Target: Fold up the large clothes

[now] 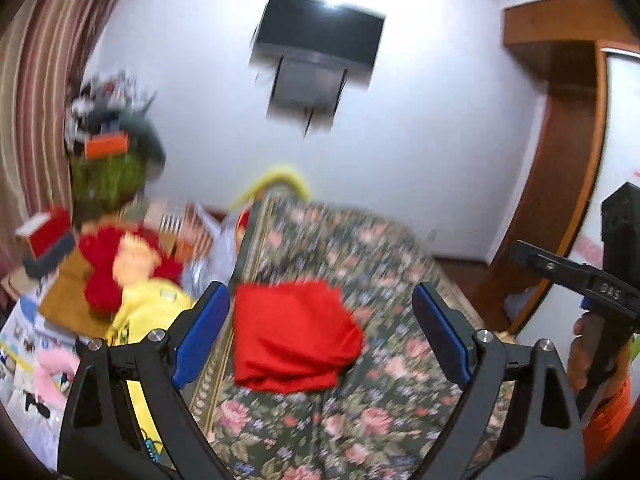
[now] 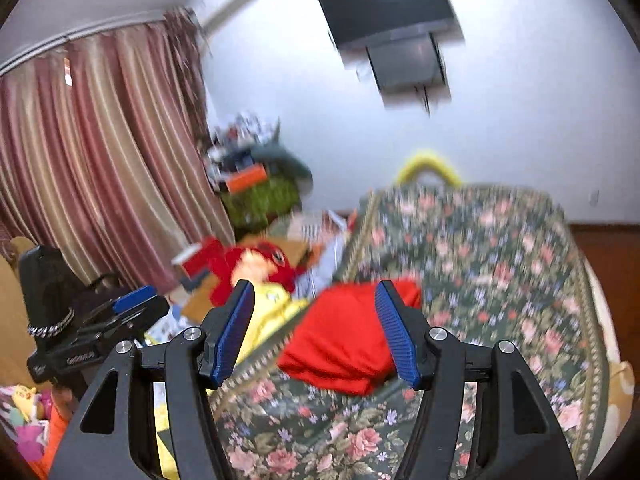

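A red garment (image 1: 292, 336) lies folded into a compact bundle on the floral bedspread (image 1: 384, 412). It also shows in the right wrist view (image 2: 340, 340). My left gripper (image 1: 320, 332) is open and empty, held above and in front of the bundle. My right gripper (image 2: 316, 332) is open and empty, also held above the bundle. The right gripper appears at the right edge of the left wrist view (image 1: 592, 288). The left gripper appears at the left of the right wrist view (image 2: 96, 328). Both views are motion blurred.
A yellow garment (image 1: 148, 312) and a red plush toy (image 1: 120, 268) lie left of the bed among boxes and papers. A cluttered green stand (image 2: 260, 196) stands by striped curtains (image 2: 100, 152). A TV (image 1: 320, 36) hangs on the wall; a wooden door frame (image 1: 560, 160) is right.
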Motion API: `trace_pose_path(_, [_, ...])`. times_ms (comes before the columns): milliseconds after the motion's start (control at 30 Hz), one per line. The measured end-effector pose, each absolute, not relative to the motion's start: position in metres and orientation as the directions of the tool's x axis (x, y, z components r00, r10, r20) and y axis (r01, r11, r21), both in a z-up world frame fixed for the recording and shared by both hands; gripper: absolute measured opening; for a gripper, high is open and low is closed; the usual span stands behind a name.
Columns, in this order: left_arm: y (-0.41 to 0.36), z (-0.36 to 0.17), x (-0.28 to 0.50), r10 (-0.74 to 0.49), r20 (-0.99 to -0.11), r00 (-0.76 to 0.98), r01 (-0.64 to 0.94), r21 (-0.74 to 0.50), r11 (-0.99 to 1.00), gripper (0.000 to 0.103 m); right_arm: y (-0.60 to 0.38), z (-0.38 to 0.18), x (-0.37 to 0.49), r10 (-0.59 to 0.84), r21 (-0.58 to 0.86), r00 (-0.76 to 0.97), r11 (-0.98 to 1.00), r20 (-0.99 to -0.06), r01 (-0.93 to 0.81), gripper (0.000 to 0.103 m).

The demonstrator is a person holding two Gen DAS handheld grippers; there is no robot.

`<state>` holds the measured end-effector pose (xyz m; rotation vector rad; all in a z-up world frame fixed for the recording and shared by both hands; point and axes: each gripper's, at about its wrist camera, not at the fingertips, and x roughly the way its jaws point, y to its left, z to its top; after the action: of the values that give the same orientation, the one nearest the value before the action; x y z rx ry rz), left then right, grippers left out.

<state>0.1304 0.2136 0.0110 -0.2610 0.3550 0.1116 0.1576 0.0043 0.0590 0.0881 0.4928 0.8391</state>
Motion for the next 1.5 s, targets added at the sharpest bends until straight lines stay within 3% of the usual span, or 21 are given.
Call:
trace_pose_path(167, [0.179,0.031,0.087,0.109,-0.245,0.963,-0.157,-0.187,0.97,0.093,-0.012,0.074,0.113,0.73,0.21,0.619,0.679,-0.289,-0.703,0.059])
trace_pose_path(333, [0.155,0.033,0.058,0.178,-0.172,0.969,-0.203,-0.141,0.969,0.093,-0.015,0.072,0.09,0.725,0.18,0.64,0.686,-0.254,-0.705,0.061])
trace_pose_path(633, [0.14,0.021,0.046,0.191,-0.186,0.964,-0.217,-0.132,0.967,0.102,-0.019,0.071,0.069,0.655,0.118,0.729,0.754,-0.197,-0.646,0.103])
trace_pose_path(1500, [0.139,0.014,0.042,0.181,-0.212,0.96,-0.215,-0.151,0.965,0.102,-0.024,0.067,0.069,0.655,0.143,0.707,0.752,-0.265,-0.643,0.103])
